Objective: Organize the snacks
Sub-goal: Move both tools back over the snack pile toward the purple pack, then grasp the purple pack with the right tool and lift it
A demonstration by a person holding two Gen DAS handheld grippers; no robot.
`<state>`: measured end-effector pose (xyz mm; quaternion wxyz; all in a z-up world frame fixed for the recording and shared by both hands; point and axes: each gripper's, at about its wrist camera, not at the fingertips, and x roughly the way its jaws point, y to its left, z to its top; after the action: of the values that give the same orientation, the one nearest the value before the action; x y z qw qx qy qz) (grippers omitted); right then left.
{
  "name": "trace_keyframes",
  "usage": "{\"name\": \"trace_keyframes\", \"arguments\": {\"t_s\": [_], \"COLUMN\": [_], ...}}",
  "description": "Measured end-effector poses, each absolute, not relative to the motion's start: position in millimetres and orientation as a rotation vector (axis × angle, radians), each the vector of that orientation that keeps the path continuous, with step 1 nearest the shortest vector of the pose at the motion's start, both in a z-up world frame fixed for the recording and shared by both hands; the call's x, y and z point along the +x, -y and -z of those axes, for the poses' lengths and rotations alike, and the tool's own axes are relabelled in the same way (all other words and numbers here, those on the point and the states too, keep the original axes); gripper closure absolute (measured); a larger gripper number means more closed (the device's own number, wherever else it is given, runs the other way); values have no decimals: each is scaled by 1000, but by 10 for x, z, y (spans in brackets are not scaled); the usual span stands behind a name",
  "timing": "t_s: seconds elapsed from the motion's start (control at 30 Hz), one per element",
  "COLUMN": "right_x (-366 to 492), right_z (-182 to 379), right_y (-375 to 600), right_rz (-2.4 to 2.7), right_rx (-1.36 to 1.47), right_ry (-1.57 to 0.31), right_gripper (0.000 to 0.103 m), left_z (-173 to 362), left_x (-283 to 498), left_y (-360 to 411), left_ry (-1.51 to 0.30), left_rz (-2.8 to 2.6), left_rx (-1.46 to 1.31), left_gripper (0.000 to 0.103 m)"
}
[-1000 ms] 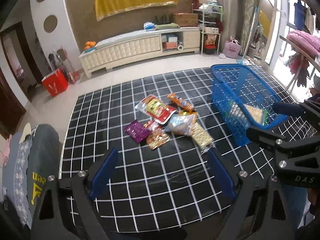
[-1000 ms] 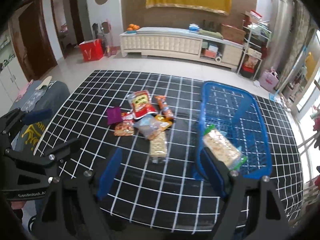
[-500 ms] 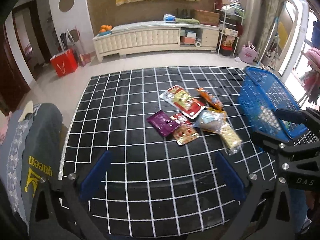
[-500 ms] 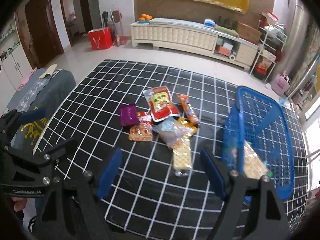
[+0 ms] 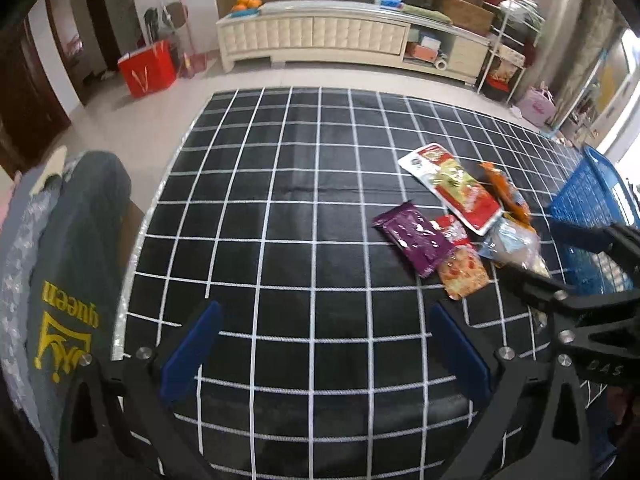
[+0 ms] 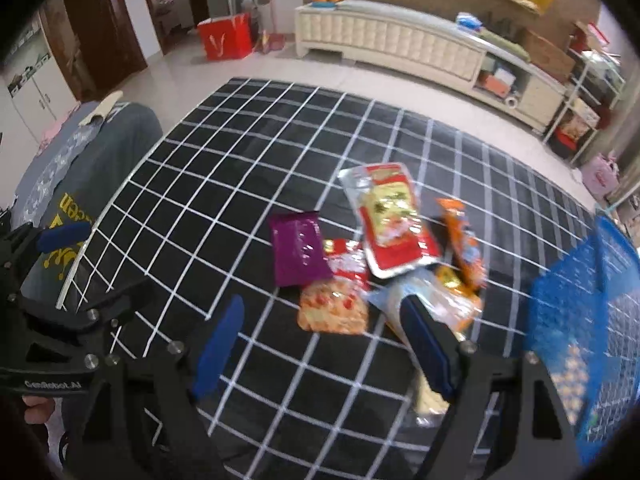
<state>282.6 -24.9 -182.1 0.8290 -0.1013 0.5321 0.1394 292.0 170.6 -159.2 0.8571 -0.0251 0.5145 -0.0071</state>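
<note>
Both hand-held grippers gape empty above snack packets (image 6: pixel 352 264) beside blue basket (image 6: pixel 580 304).

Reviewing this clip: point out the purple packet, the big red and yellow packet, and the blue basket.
purple packet (image 6: pixel 298 254): right wrist view, middle of its glossy face.
red and yellow packet (image 6: pixel 390 220): right wrist view, centre of the printed front.
blue basket (image 5: pixel 588 204): left wrist view, on its mesh side wall.
</note>
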Motion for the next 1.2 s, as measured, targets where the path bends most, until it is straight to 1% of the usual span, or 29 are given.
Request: {"name": "trace_keyframes", "arguments": {"t_s": [0.37,0.67,0.77,0.8,0.87,0.9,0.93,1.1,1.2], "right_x": [3348,3571,3538,3531,3501,3484,3460,3307,3179], "right_z": [2449,2746,2739,2739,2721,2711,2696,2645,2449], "right_y": [22,-103,-125,-119,-105,-119,-134,-81,101], "right_rz": [-369,-353,-374,-382,-401,-412,-423,-435,-411], "right_rx": [-227,-321,-353,-347,-332,-337,-344,-332,-265], "right_ry": [-1245,-1272,-1227,-1225,-1218,-1211,-1205,-1228,-1198], "right_gripper": [19,19,19,21,31,41,49,50,50], "left_z": [2155,2386,2431,2436,2456,2465,2465,2386,2229], "left_x": [3337,3513,3499,3500,3495,3489,3477,3344,3225], "left_y": [-1966,-2039,-2050,-2050,-2063,-2075,-2084,-2026,-1871], "left_ry": [-1176,-1218,-1224,-1227,-1235,-1237,-1236,-1228,-1206], "left_rz": [-21,-26,-32,-33,-32,-33,-34,-26,3], "left_rx": [-122,-131,-127,-126,-130,-135,-145,-148,-112], "left_gripper": [1,1,1,1,1,1,1,1,1]}}
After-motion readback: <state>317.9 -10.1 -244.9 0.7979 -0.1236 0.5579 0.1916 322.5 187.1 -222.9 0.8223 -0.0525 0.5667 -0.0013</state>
